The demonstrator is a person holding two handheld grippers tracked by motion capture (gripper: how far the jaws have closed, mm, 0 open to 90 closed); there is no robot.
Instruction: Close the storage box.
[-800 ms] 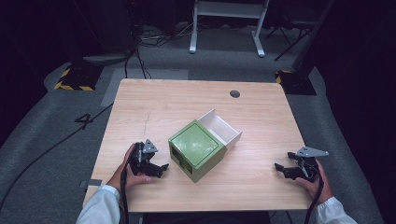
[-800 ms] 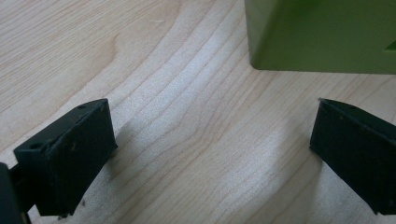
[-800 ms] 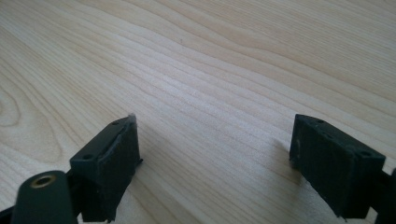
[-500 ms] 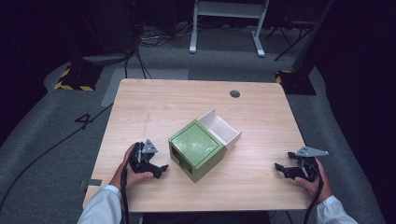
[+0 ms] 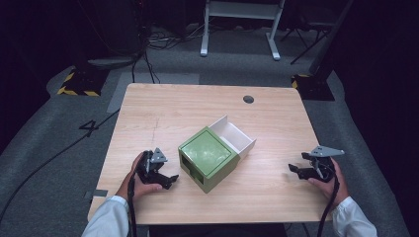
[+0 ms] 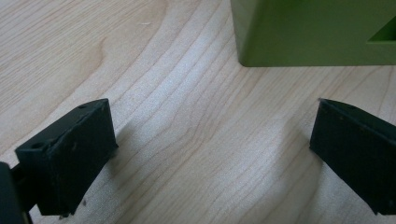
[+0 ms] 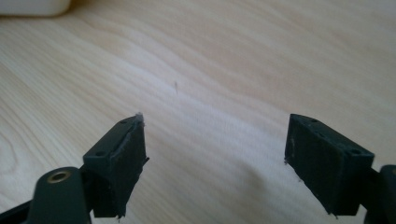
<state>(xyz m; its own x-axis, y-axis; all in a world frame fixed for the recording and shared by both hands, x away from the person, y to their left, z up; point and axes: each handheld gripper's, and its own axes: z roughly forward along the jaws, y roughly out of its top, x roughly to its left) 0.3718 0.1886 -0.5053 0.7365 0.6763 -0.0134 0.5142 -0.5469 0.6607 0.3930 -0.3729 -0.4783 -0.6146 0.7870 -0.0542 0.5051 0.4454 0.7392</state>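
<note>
A green box (image 5: 206,158) sits turned cornerwise near the middle of the worktop (image 5: 163,108). Its white drawer (image 5: 233,136) is pulled out toward the far right, open and showing a bare inside.

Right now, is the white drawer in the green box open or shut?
Open. The white drawer sticks out of the green box toward the table's far side, its inside visibly empty.

One overhead camera, two riding the grippers.
The high view looks forward and down on the table (image 5: 163,113); both gripper views skim its wood close up, the left one sharing the green box (image 6: 317,32).
</note>
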